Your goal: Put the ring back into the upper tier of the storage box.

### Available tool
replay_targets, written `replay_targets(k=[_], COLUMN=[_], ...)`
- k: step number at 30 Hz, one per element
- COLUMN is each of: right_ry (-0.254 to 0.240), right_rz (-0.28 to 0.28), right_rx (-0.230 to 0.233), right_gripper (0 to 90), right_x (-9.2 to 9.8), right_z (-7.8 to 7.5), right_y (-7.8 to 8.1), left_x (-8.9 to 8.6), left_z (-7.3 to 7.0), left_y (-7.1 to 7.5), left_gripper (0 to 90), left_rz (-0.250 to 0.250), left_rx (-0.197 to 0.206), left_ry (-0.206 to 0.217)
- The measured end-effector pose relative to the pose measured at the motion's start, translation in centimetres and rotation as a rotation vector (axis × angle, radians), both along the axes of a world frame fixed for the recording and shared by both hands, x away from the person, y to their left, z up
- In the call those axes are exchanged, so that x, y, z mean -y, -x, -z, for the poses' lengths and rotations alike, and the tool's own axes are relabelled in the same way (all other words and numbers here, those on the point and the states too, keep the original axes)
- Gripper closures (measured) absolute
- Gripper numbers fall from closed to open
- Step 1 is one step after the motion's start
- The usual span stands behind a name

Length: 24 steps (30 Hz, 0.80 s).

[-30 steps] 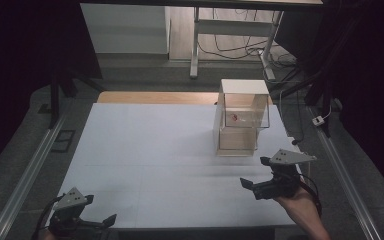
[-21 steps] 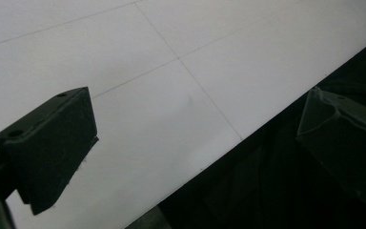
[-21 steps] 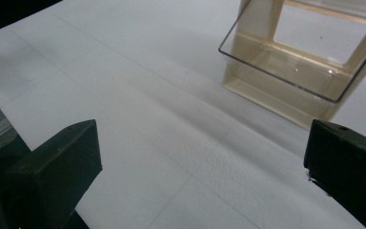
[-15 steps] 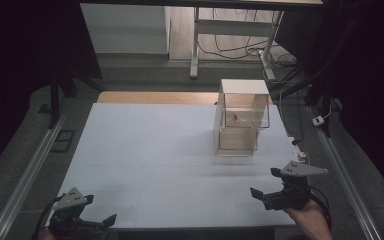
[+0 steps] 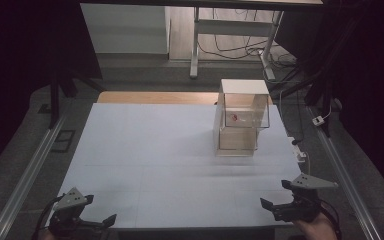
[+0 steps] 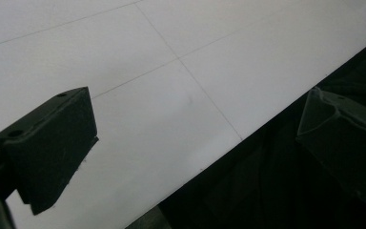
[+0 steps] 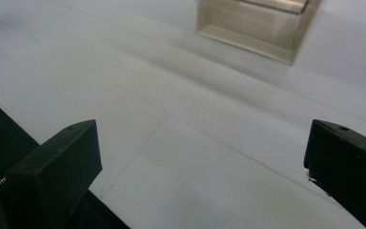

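While both grippers sit at the near edge, the white table (image 5: 145, 150) carries one item: a clear box (image 5: 242, 117), standing upright toward the far right, well apart from both grippers. It looks like thin transparent plastic or acrylic with a white top panel and a lower step or drawer part at the front; its base also shows in the right gripper view (image 7: 262, 26). Judgement: light, rigid, smooth walls, so slippery under hard jaws, and likely to skid or tip if pushed high. Probably cracks or flexes if squeezed hard. Best hold: across a side wall edge or the lower front part, low down, gentle squeeze. A small red thing (image 5: 234, 118) sits inside; too small to identify, likely loose, so keep the box level.

Right gripper (image 5: 280, 206), near right corner, jaws spread wide with nothing between, pointing roughly toward the box. Left gripper (image 5: 87, 224), near left corner, jaws also wide apart and empty, hanging over the table's edge in its own view.
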State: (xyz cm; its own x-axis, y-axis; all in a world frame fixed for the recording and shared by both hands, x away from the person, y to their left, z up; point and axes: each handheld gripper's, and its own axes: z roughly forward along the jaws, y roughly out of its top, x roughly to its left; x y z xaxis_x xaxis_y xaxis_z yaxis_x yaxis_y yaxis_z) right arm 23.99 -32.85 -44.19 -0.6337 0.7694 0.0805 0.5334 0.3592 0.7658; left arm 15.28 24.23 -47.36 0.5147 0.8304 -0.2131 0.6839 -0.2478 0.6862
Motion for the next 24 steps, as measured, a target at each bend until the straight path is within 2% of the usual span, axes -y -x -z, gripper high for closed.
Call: replay_targets(k=[9,14,20,24], right_ry=[0.025,0.031,0.066,0.074], right_rz=[0.039,0.053,0.064,0.069], right_rx=[-0.029,-0.043,-0.092,-0.104], right_gripper=[0.0,0.0,0.0,0.0], right_x=[1.5,1.7,1.8,1.8], right_z=[1.1,1.1,1.3,1.4], right_y=[1.0,1.4,1.7,1.6], left_x=[0.0,-0.1,0.0,0.1], left_z=[0.0,0.0,0.0,0.0], left_y=[0.0,0.0,0.0,-0.1], left_gripper=[0.0,0.0,0.0,0.0], left_rz=[0.001,-0.001,0.001,0.003], left_rx=[0.000,0.000,-0.001,-0.002], left_ry=[0.000,-0.003,-0.003,-0.003])
